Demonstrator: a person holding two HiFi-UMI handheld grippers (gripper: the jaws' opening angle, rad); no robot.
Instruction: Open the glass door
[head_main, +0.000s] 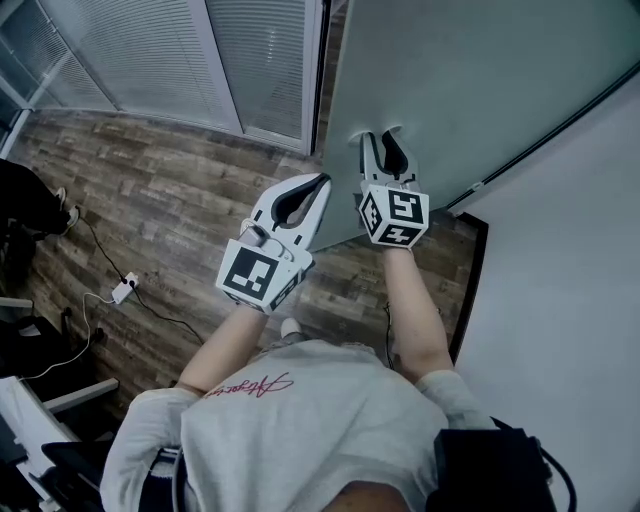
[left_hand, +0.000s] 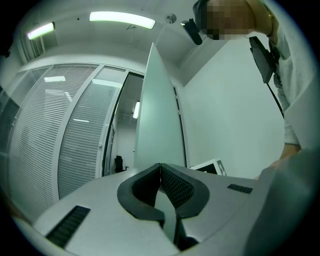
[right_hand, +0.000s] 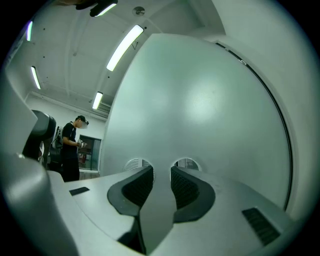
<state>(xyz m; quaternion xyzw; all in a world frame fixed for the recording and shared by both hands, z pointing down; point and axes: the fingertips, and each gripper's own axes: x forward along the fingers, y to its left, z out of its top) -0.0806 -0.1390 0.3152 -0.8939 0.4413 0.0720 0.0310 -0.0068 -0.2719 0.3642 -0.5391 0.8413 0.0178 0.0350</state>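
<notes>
The frosted glass door (head_main: 470, 80) stands ajar, and its pale face fills the right gripper view (right_hand: 200, 110). My right gripper (head_main: 383, 135) points level at that face. Its fingertips rest on or just short of the glass, their reflections show in it, and the jaws (right_hand: 162, 169) stand open with nothing between them. My left gripper (head_main: 322, 180) is at the door's free edge, a little nearer to me than the right one. Its jaws (left_hand: 160, 165) are shut tip to tip on nothing. The door's narrow edge (left_hand: 157, 125) rises straight ahead of it.
A glazed partition with blinds (head_main: 150, 50) runs along the left, and a white wall (head_main: 560, 300) closes the right. On the wood floor lie a cable and power strip (head_main: 123, 290). A person in black (right_hand: 72, 147) stands beyond the door. An office chair (left_hand: 118, 163) sits in the far room.
</notes>
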